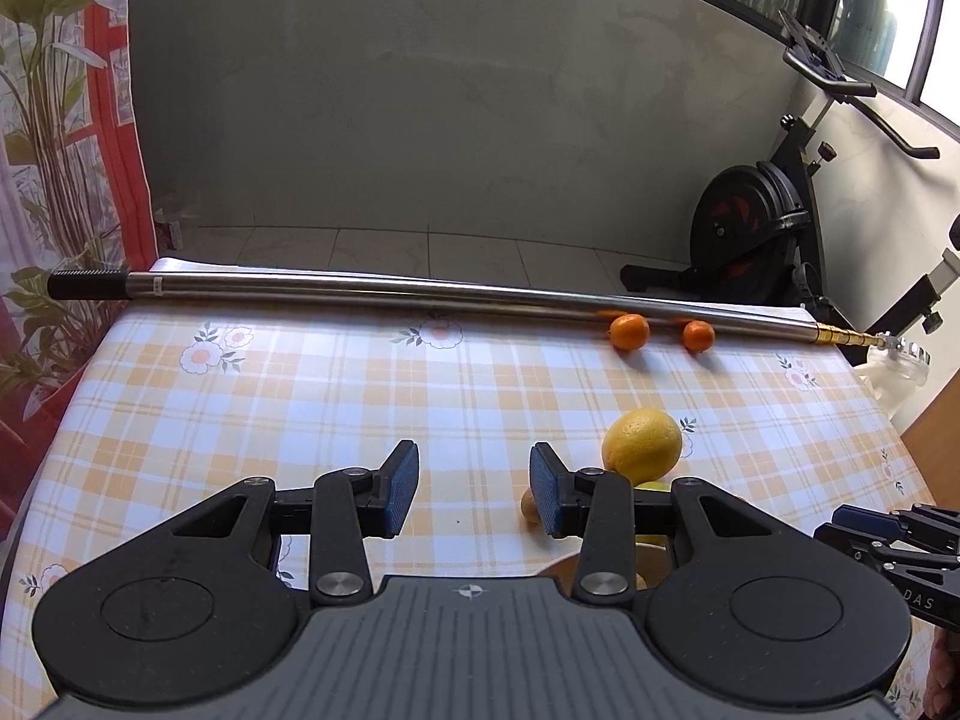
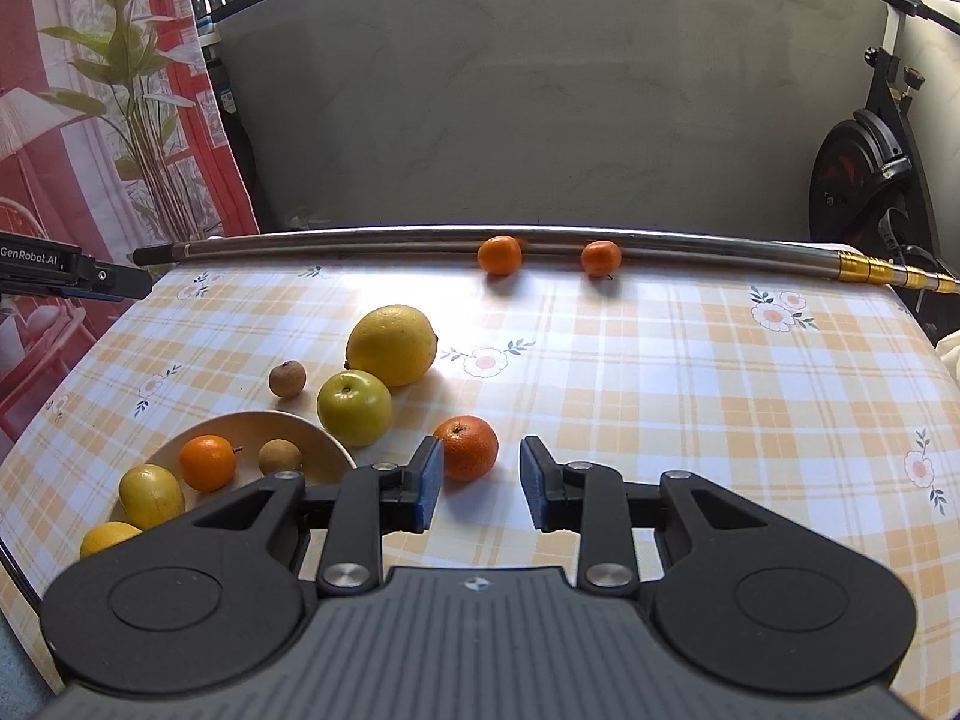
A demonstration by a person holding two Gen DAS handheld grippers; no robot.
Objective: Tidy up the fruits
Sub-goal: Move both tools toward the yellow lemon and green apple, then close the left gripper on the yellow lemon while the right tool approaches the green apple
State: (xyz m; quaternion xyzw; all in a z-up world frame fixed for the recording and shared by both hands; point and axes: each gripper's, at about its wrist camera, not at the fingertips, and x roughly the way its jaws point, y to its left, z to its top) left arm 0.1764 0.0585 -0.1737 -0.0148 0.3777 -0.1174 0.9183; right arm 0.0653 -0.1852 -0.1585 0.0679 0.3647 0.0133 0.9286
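Step in hand: loading fruit into the bowl, about half done.

Left gripper hovered over bare cloth, jaws apart, nothing between them.

The bowl sat at the table's near left. It held a mandarin, a longan and two yellow fruits.

Loose just beyond the bowl were a second longan, an apple and a lemon, the apple and lemon touching.

An orange lay right of the apple.

Right gripper stood with jaws narrowly parted and empty. The orange sat just past its left pad, off the gap's line.

Two small mandarins rested against the pole at the far edge.

Judgement: the orange is the likely next pick. The right gripper's gap looked narrower than the fruit, so the jaws would need widening. The gripper would then shift slightly left to straddle it and close gently, since round fruit may roll.
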